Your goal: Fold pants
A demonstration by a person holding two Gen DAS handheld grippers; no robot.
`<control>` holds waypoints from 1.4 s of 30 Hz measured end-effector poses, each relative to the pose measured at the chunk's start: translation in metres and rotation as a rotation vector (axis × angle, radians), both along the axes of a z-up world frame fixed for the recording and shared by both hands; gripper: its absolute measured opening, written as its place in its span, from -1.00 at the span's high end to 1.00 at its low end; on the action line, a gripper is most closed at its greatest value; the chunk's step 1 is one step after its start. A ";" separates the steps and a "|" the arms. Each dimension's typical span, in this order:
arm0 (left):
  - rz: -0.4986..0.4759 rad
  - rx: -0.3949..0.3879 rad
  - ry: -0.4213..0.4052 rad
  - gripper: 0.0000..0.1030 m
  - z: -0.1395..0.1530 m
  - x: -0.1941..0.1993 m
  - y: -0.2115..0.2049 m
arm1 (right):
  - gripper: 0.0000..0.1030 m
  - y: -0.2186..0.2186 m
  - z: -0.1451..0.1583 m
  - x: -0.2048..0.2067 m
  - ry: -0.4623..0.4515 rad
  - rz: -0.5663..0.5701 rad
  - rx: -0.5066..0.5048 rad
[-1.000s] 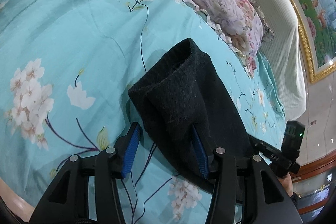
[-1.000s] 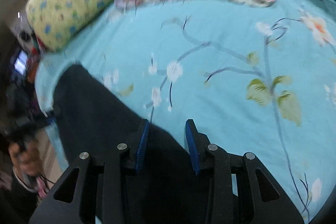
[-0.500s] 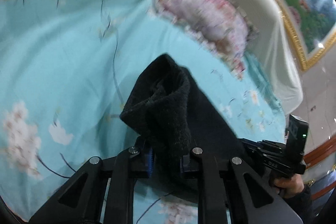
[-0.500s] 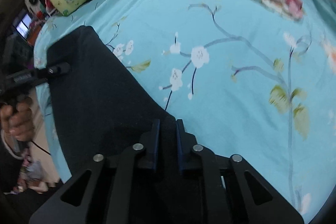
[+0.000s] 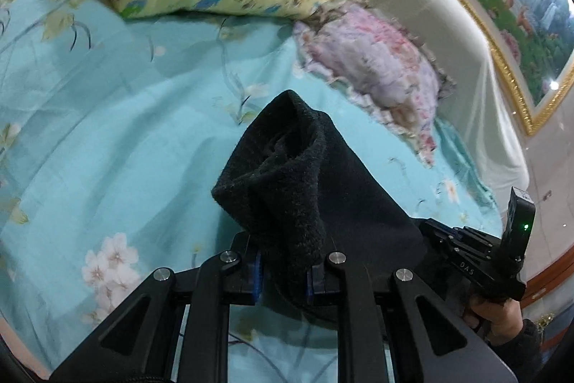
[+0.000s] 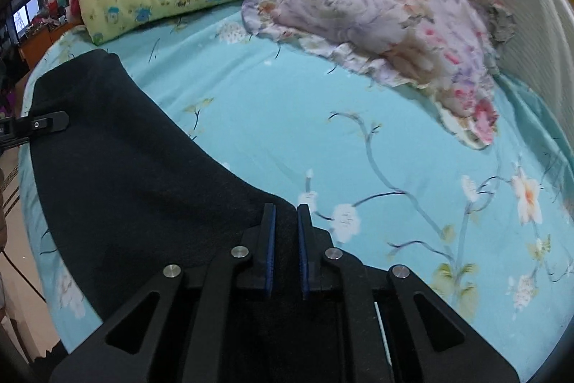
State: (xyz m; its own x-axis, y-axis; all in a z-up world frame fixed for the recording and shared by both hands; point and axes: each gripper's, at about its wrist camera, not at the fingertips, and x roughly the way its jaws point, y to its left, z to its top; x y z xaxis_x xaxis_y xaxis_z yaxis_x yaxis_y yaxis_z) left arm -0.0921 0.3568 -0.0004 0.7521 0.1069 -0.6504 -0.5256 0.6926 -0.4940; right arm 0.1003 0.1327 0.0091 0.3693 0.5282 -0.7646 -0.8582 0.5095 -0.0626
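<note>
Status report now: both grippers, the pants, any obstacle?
Left gripper, right gripper shut on black pants. Cloth lifted off bed. Pillows apart, nothing blocking.

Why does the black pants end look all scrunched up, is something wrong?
Nothing is broken. The left gripper pinches the black pants so the end bunches into a roll, while the right gripper pinches another edge. The rest lies flat on the turquoise bedsheet.
</note>
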 end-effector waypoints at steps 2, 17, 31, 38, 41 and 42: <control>-0.003 0.002 0.024 0.68 -0.008 0.003 0.001 | 0.77 0.006 -0.011 0.003 0.025 -0.009 -0.005; 0.127 0.131 0.008 0.09 0.037 -0.030 -0.016 | 0.09 -0.101 0.021 0.008 0.222 -0.189 0.266; -0.154 0.153 -0.006 -0.11 0.052 0.032 -0.101 | 0.03 -0.209 0.001 -0.030 0.301 -0.352 0.313; -0.309 0.159 0.014 -0.21 0.045 0.070 -0.156 | -0.12 -0.260 0.001 -0.056 0.298 -0.439 0.362; -0.362 0.169 0.022 -0.25 0.044 0.085 -0.178 | -0.13 -0.280 0.000 -0.066 0.294 -0.479 0.374; -0.381 0.171 0.025 -0.27 0.043 0.090 -0.186 | -0.13 -0.287 -0.001 -0.068 0.294 -0.491 0.381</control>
